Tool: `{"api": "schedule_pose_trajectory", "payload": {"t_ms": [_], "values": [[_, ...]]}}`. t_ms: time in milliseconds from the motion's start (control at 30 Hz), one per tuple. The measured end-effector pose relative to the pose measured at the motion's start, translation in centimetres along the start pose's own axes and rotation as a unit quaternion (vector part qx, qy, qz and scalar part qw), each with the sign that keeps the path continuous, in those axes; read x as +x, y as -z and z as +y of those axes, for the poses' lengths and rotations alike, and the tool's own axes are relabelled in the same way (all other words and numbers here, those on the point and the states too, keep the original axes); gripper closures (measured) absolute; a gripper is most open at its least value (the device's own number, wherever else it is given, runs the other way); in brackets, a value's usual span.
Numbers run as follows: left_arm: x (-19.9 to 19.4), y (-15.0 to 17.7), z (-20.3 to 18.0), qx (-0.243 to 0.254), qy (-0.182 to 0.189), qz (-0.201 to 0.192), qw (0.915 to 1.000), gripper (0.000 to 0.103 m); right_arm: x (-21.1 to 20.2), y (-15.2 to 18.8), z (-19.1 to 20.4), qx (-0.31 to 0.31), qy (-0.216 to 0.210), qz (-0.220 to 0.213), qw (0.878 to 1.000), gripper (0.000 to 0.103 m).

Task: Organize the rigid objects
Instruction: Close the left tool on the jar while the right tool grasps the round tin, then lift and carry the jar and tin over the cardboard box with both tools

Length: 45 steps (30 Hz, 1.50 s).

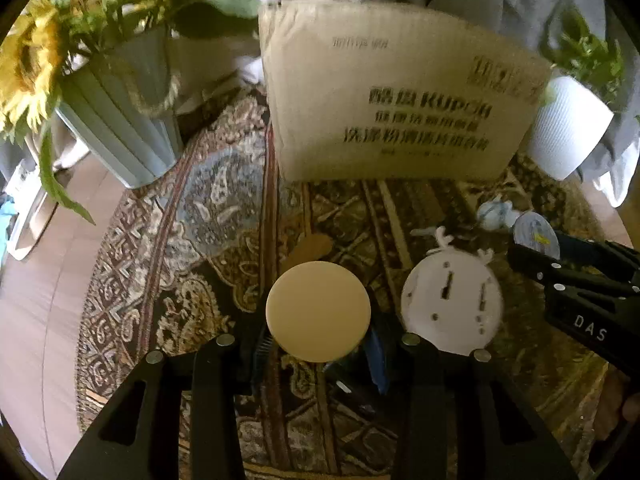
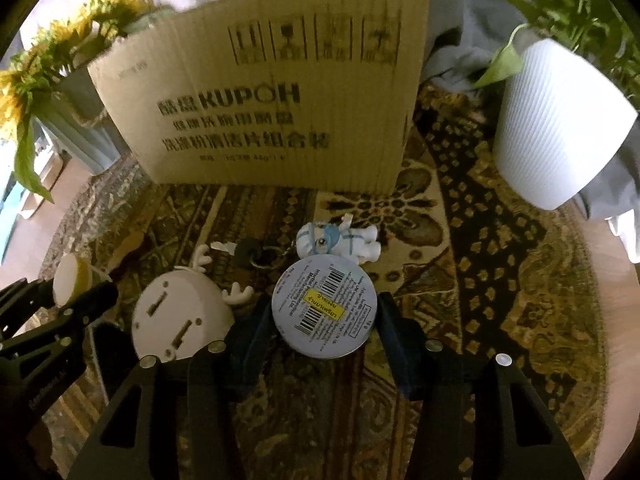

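My left gripper (image 1: 319, 340) is shut on a cream round disc-shaped object (image 1: 318, 311), held above the patterned rug; it also shows in the right wrist view (image 2: 69, 280). My right gripper (image 2: 325, 328) is shut on a round silver tin (image 2: 325, 307) with a barcode label, seen too in the left wrist view (image 1: 536, 236). A white round antlered gadget (image 2: 182, 316) lies on the rug between both grippers, also in the left wrist view (image 1: 452, 304). A small white astronaut figure keychain (image 2: 340, 240) lies beyond the tin. A cardboard box (image 2: 264, 100) stands upright behind.
A round patterned rug (image 2: 500, 280) covers the floor. A pale ribbed vase of sunflowers (image 1: 120, 120) stands at the left of the box, a white ribbed plant pot (image 2: 560, 120) at the right. Bare wooden floor (image 1: 40, 300) lies at the left.
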<state>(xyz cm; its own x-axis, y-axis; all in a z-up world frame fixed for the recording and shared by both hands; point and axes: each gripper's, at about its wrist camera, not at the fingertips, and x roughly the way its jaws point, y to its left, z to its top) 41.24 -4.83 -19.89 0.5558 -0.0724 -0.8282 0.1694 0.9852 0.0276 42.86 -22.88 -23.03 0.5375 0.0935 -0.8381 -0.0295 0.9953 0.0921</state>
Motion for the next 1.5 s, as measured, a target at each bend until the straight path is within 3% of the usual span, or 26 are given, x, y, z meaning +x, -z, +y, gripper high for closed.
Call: {"api": "schedule_pose_trajectory", "payload": {"t_ms": [567,933,1500], "values": [[-7.3,-1.7,-0.5,0.02,-0.005,-0.1,0.9948,0.063,-8.4,-1.7,0.7,-0.006,-0.006,-0.098,0.995,0.05],[-12.0,-4.1,-0.7,0.039,-0.006,-0.183,0.9823,0.063,-13.1,-3.2,0.9,-0.004,-0.013,-0.168,0.986,0.05],[-15.0,-9.5,-0.6,0.054,0.0,-0.254,0.9656,0.063,-18.0,-7.4,2.0,-0.022,-0.008,-0.265,0.964,0.05]]}}
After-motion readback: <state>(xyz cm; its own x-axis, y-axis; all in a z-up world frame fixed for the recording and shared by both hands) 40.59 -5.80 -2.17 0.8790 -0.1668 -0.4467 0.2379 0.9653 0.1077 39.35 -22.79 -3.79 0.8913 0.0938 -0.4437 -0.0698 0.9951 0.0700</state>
